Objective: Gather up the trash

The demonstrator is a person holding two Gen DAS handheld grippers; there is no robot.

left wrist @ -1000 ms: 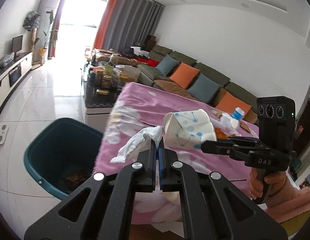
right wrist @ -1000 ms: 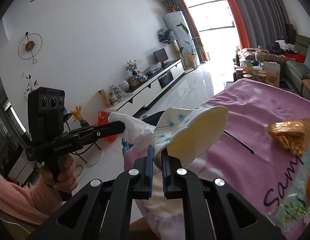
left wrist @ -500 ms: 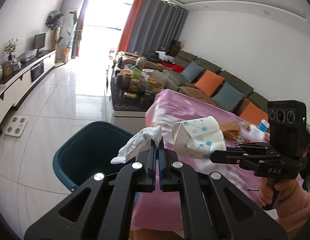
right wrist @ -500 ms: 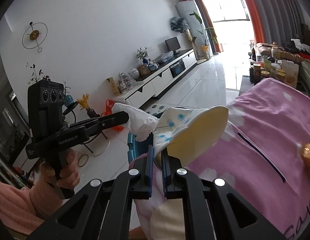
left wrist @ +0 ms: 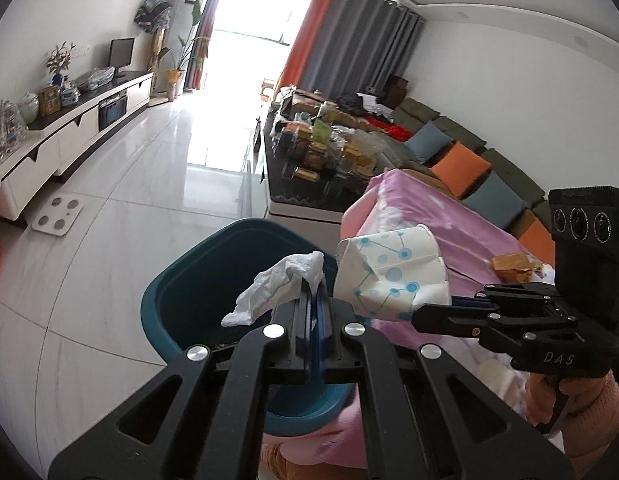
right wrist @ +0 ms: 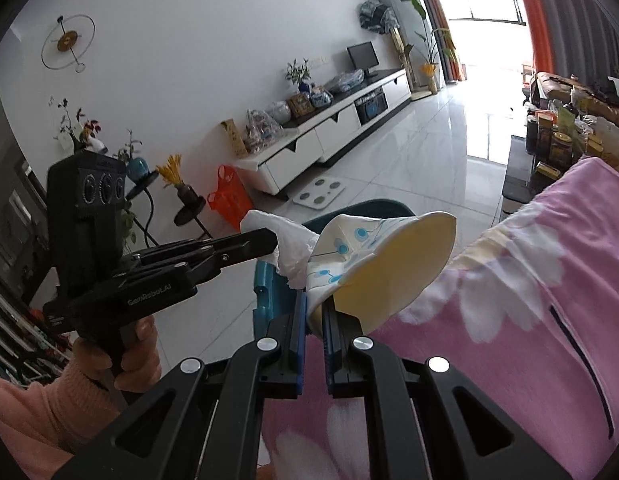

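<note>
Both hands carry trash at once, side by side, toward one bin. The left gripper [left wrist: 311,300] has its fingers pressed together on a crumpled white tissue [left wrist: 279,286], which sticks up and out to the left of the tips; in the left wrist view it hangs over the open mouth of the teal bin [left wrist: 177,292], so letting go here would likely drop it inside. The right gripper [right wrist: 315,312] pinches the crushed wall of a paper cup [right wrist: 389,264], white with blue dots, open mouth tilted up and to the right. The cup sits just beside the tissue, nearly touching it, above the corner of the pink flowered tablecloth [right wrist: 529,280] rather than squarely over the bin. The bin stands on the floor right against that table corner, a short carry from the table. Some dark litter seems to lie at its bottom, hard to make out. Compared with a second ago, both grippers have swung away from the tabletop toward the bin: then the left view showed mostly tablecloth ahead with the bin off to the lower left, now the bin fills the centre. Both grips look unchanged. Judged next: release the tissue, bring the cup further over the rim.
</note>
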